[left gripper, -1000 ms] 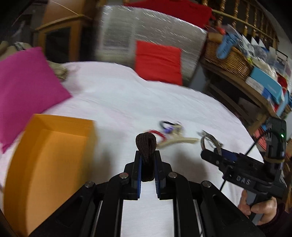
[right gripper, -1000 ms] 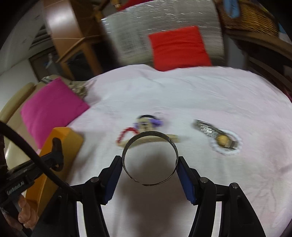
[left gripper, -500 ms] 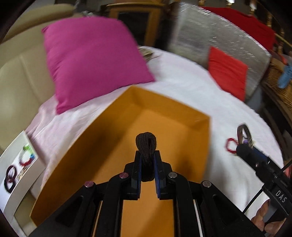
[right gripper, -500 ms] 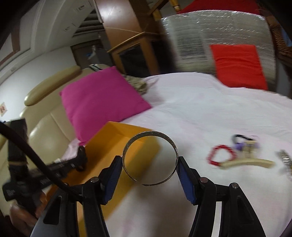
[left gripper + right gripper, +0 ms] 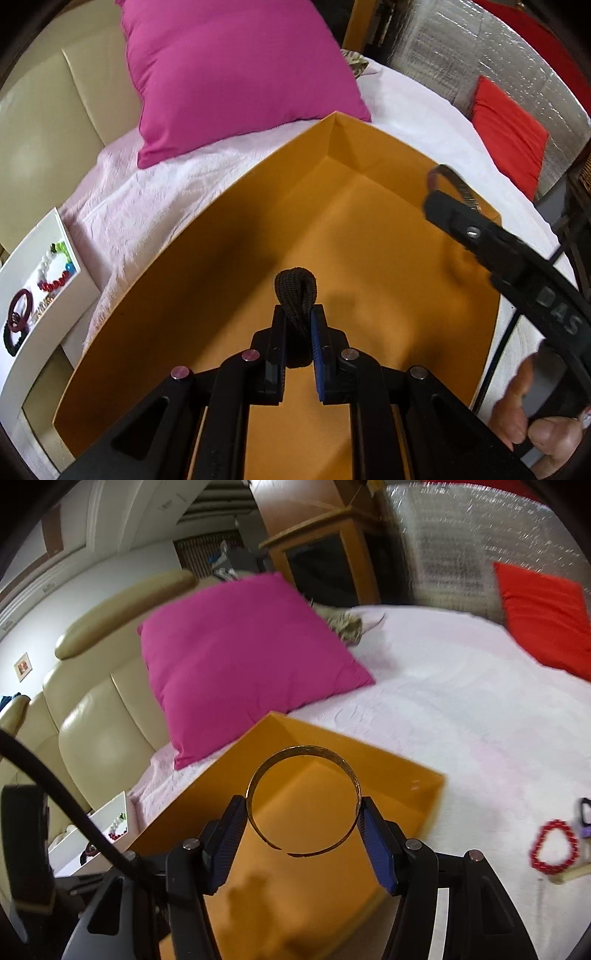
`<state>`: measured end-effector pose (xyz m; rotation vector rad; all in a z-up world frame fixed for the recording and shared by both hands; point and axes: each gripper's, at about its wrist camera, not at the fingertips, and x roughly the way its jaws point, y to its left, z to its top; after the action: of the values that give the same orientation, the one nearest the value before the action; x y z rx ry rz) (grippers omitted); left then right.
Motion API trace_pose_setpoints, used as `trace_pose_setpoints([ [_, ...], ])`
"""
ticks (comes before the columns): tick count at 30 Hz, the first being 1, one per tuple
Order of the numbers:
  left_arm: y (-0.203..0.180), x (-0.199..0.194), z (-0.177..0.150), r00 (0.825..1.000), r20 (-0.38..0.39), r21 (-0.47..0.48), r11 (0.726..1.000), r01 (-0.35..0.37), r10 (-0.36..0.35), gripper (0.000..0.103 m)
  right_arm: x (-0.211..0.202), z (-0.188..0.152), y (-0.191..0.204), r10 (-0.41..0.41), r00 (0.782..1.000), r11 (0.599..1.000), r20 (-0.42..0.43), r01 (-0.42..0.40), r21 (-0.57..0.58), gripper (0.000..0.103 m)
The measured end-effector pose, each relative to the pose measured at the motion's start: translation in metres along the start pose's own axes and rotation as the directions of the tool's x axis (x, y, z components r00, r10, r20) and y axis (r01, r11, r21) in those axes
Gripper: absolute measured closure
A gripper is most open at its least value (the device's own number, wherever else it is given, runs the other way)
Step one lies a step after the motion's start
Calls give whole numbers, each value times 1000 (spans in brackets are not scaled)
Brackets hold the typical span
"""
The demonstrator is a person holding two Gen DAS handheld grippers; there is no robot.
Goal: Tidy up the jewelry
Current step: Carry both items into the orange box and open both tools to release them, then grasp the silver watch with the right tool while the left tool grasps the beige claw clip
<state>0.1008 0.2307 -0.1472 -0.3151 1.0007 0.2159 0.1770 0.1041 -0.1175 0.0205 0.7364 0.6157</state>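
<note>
An open orange box (image 5: 369, 229) lies on the white bed cover; it also shows in the right wrist view (image 5: 402, 790). My left gripper (image 5: 297, 328) is shut on a dark brown fabric hair tie (image 5: 296, 291) and hangs over the inside of the box. My right gripper (image 5: 303, 819) is shut on a metal bangle (image 5: 347, 770), held upright over the box; it also shows in the left wrist view (image 5: 454, 218) above the box's right rim. A red bead bracelet (image 5: 554, 845) lies on the cover to the right.
A magenta pillow (image 5: 236, 70) leans behind the box. A white tray (image 5: 33, 291) with several bracelets sits left, beside the bed. A red cushion (image 5: 543, 616) is at the back right. More small items (image 5: 583, 812) lie by the red bracelet.
Both grippers have swung left from the jewelry pile to over the orange box, still holding the hair tie and the bangle. The right gripper has come in above the box's right rim.
</note>
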Motion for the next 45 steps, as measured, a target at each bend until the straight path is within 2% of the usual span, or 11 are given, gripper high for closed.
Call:
trace_pose_setpoints([
  [3,-1,0,-1,1000,4,2,1000,-20,20,89,18,1,0,4,999,1000,-52,-3,18,37],
  [5,-1,-2,-1,999,7,4,1000,-31,31,86,22,2,1,2,999,1000,-55,-1,22,30],
  [8,1,-4,-1,999,17,-4,999,-49,49,72,19,4,1,18,999,999,-46,-16,38,25],
  [12,-5,-11,4,996,59,10,998,-62,62,70,0,4,-5,24,1000,998,6,-24,60,25],
  [16,-31,-27,2,985,155,85,992,-97,83,65,-34,2,-21,5,997,997,77,-11,82,26],
  [23,-83,-47,-4,962,269,175,981,-89,40,60,-87,-13,-95,-91,991,968,95,66,240,26],
  [29,-140,-53,-18,962,267,258,966,-15,-56,58,-147,-32,-170,-157,982,911,102,105,398,27],
  [32,-172,-53,-28,960,259,328,945,20,-110,55,-180,-39,-203,-193,977,885,95,131,447,27],
  [34,-194,-53,-36,958,239,381,923,57,-158,47,-200,-45,-221,-227,970,868,84,163,468,27],
  [41,-247,-31,-50,955,93,479,853,205,-282,47,-265,-71,-292,-298,954,796,39,225,561,27],
  [45,-278,-21,-55,948,70,534,814,228,-311,47,-277,-96,-326,-270,962,755,29,193,627,27],
])
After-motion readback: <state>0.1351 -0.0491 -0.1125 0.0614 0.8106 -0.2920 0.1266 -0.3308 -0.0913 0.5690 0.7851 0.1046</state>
